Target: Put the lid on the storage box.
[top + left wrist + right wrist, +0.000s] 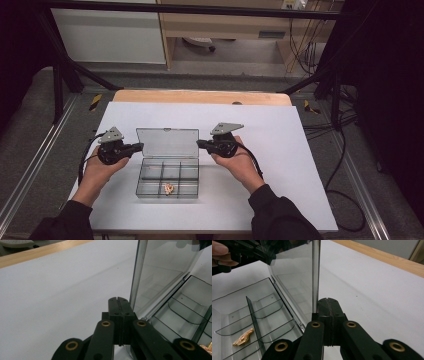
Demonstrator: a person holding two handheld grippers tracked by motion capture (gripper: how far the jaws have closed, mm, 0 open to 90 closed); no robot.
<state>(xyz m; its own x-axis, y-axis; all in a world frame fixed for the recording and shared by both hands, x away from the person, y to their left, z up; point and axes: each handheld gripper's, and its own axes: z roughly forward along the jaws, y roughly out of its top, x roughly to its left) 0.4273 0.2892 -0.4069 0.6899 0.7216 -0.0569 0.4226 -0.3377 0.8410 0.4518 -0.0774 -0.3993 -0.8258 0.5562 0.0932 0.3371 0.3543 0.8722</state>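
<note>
- a clear plastic box [167, 177] sits in the middle of the high view on a smooth white sheet [280, 165]; thin dividers split it into small compartments
- its flat see-through lid [167, 143] stands up and open at the far edge of the box, hinged along that side
- a small gold-coloured piece [169, 188] lies in a compartment in the near row, about the centre; in the right gripper view it shows at the lower left
- the left gripper [137, 147], black with a grey three-cornered plate on top, is held left of centre; its jaws are pressed together on nothing, tips just beside the lid's left edge
- the right gripper [200, 144], right of centre, also has its jaws together on nothing, tips just beside the lid's right edge; whether either touches the lid cannot be told
- the sheet is bare at lower left, lower right and the far side, leaving wide room around the box
- a strip of pale wooden table [200, 96] shows beyond the sheet, upper centre
- dark frame bars and loose cables [345, 165] lie at the right edge
</note>
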